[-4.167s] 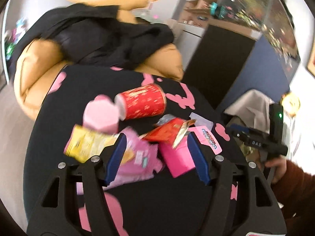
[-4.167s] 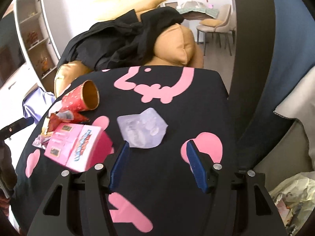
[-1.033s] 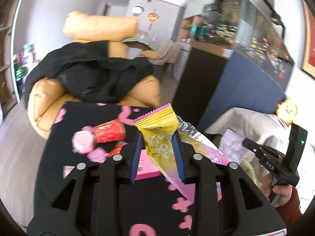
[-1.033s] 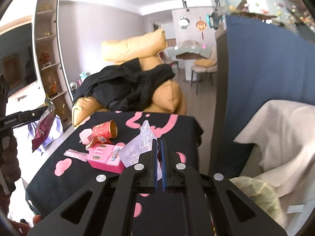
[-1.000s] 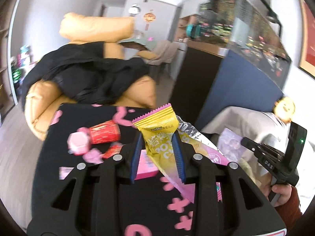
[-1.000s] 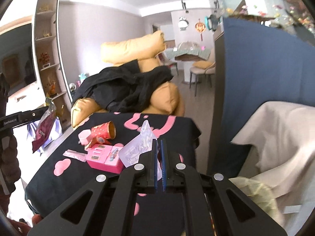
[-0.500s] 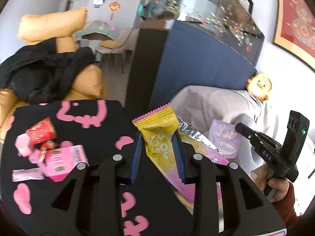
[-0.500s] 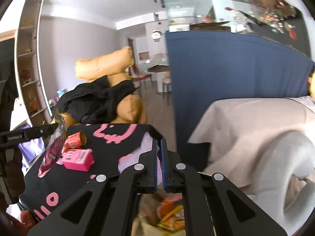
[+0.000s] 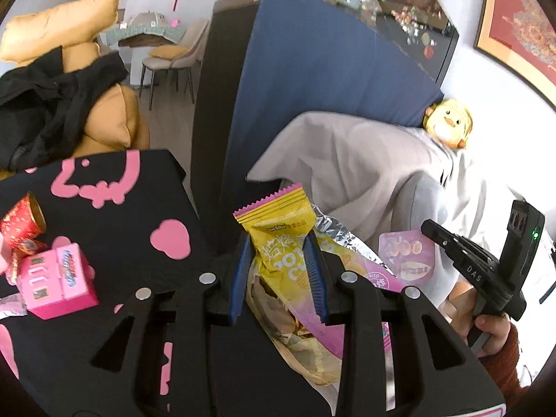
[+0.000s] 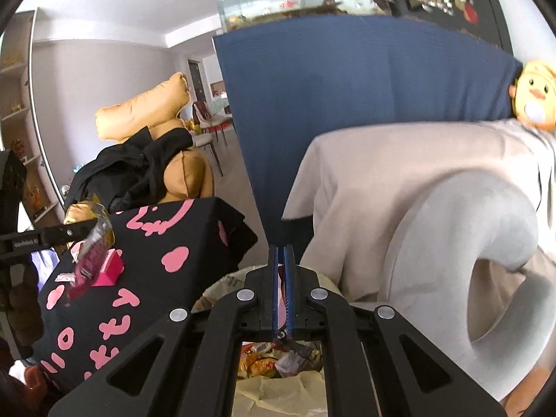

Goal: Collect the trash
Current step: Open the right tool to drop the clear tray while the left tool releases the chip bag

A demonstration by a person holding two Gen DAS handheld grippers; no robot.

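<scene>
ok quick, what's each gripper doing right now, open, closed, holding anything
Left gripper: closed on the yellow snack packet.
Right gripper: closed on a thin wrapper, above the trash bag.

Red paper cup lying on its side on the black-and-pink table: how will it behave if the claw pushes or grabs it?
The red paper cup lies on its side with its open mouth showing, so a push would probably roll it in a curve. It looks like thin, empty paper: likely light and prone to crushing. A gentle grip seems wise.
</scene>
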